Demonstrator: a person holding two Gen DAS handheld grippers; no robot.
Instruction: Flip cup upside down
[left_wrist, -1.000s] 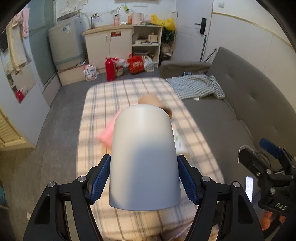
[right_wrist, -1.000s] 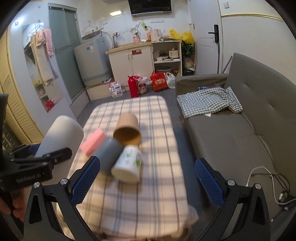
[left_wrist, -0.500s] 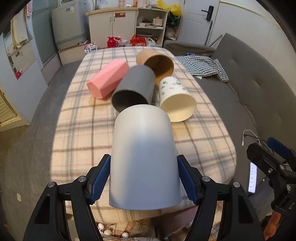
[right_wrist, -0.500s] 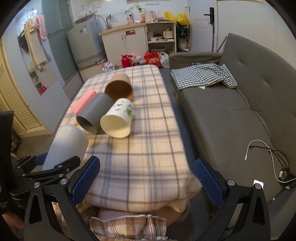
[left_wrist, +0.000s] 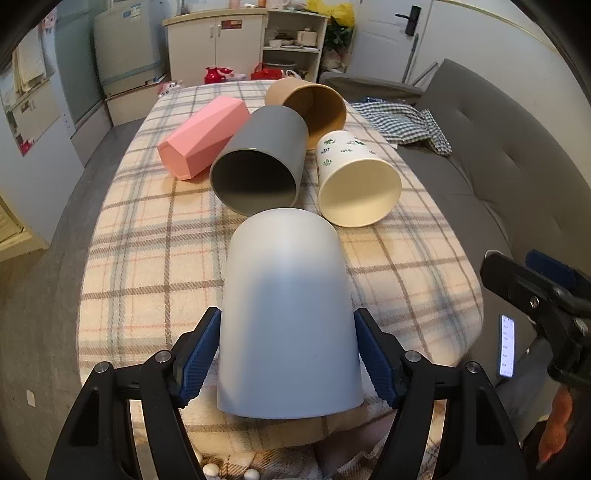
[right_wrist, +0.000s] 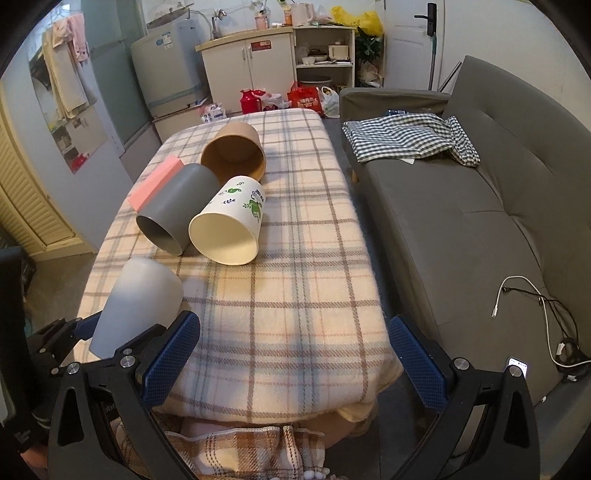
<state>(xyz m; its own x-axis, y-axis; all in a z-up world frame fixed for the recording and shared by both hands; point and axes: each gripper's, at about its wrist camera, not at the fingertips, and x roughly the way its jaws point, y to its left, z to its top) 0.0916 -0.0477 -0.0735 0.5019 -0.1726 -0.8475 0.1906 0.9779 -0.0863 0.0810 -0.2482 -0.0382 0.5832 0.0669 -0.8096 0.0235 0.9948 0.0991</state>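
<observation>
Your left gripper (left_wrist: 286, 354) is clamped on the white cup (left_wrist: 286, 314), closed end pointing forward over the near table (left_wrist: 147, 258) edge. Straight ahead lie the grey cup (left_wrist: 258, 166), cream cup (left_wrist: 354, 184), pink cup (left_wrist: 203, 136) and brown cup (left_wrist: 306, 103), all tipped over. Bare plaid sits left of the tool. Your right gripper (right_wrist: 291, 354) is spread wide, holding nothing; sofa (right_wrist: 480, 221) to its right.

You get soft, dim indoor light, sharp focus, strong fisheye bending with dark corners, faint bench (right_wrist: 295, 258) shadows.
</observation>
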